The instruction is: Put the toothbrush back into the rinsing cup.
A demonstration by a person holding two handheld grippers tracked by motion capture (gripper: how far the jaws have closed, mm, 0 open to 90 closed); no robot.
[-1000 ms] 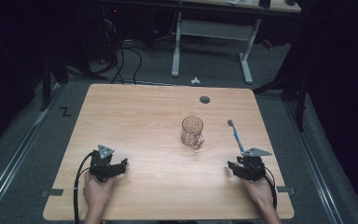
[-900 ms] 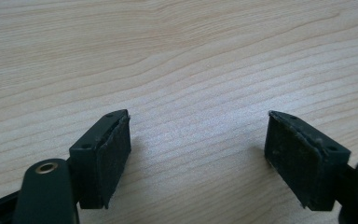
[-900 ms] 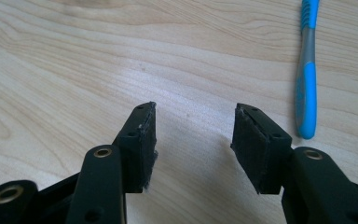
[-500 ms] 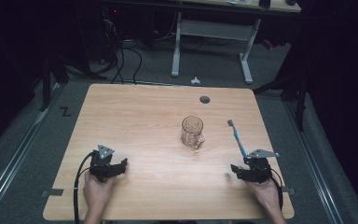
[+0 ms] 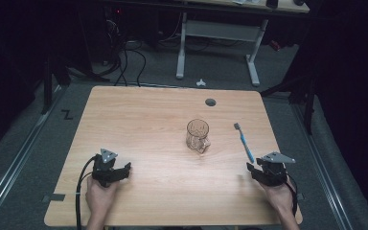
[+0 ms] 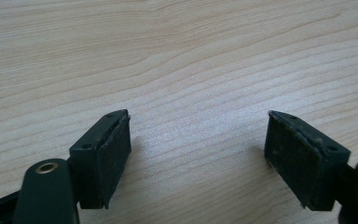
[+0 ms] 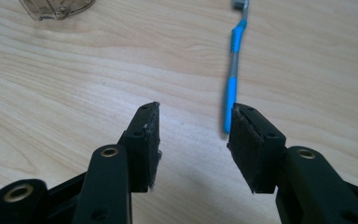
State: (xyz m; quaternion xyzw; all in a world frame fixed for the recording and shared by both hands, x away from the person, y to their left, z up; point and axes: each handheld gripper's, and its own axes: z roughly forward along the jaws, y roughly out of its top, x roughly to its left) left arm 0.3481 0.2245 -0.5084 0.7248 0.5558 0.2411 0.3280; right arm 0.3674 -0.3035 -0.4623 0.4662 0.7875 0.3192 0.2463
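A clear glass mug (image 5: 198,135) stands upright near the middle of the wooden table (image 5: 143,120); its base edge (image 7: 56,8) shows at the top left of the right gripper view. A blue and grey toothbrush (image 5: 244,142) lies flat to the mug's right, head pointing away. My right gripper (image 5: 258,168) rests near the front right, open, empty, its jaws just short of the toothbrush handle end (image 7: 228,100). My left gripper (image 5: 120,170) rests at the front left, wide open over bare wood (image 6: 196,140).
A round cable hole (image 5: 210,102) sits near the table's far edge. Beyond the table stand a white desk frame (image 5: 215,33) and floor cables (image 5: 129,57). A dark rail (image 5: 14,158) runs along the left floor.
My right gripper has drifted slightly right and toward the front edge. The left gripper, mug and toothbrush have stayed put.
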